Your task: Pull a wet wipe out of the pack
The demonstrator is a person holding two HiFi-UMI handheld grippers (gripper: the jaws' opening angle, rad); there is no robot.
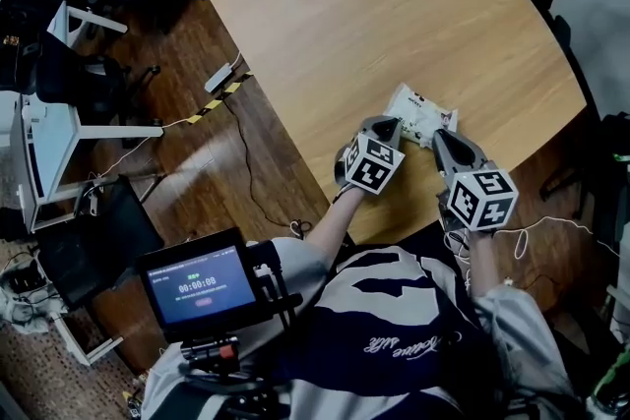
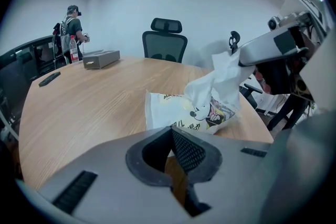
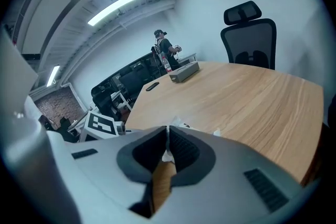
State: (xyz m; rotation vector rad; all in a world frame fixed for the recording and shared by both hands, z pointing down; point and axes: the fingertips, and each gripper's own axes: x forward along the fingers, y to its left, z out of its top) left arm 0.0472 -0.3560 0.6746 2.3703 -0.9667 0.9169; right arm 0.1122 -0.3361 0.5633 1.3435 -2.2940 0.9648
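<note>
The right gripper [image 1: 440, 141] had its jaws pinched on the wet wipe [image 2: 223, 73], stretched upright from the pack [image 1: 418, 108] below. The left gripper [image 1: 386, 126], jaws nipping the pack's near edge, anchored it.

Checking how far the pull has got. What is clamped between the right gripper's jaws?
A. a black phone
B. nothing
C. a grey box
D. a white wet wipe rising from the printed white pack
D: the right gripper has its jaws closed on the white wet wipe, which stretches up from the printed white pack lying on the wooden table.
</note>
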